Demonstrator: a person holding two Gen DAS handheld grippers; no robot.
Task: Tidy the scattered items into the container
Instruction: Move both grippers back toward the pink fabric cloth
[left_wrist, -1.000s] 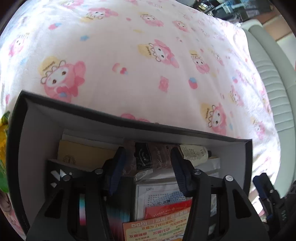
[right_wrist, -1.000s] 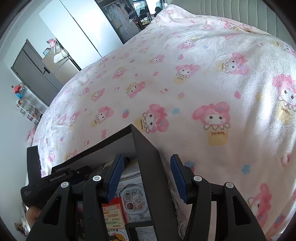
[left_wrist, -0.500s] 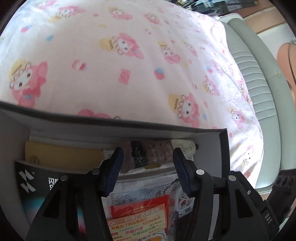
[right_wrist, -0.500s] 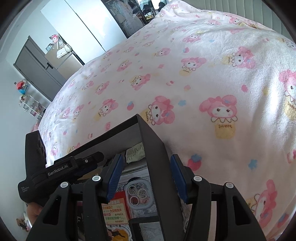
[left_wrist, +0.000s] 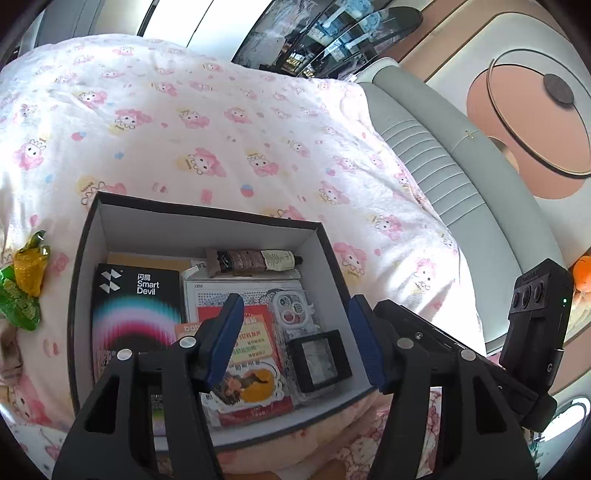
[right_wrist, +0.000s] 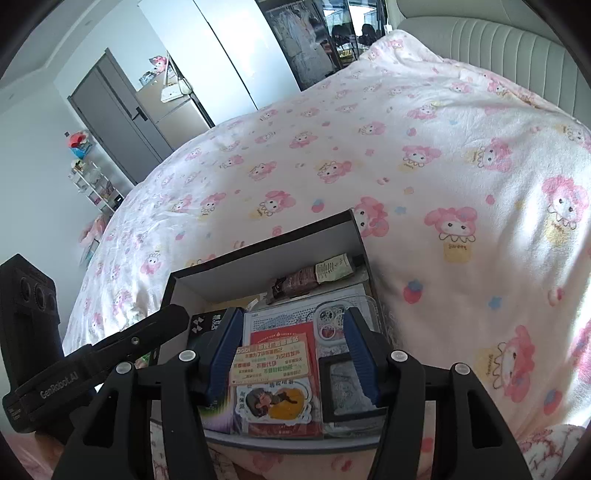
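Hovering spread wide and empty, both grippers hang above the filled box.

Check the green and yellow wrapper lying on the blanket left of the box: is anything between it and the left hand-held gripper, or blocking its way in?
The wrapper lies outside the box's left wall, which stands between it and the open left hand-held gripper above the contents. It must go over that wall; nothing covers the box.
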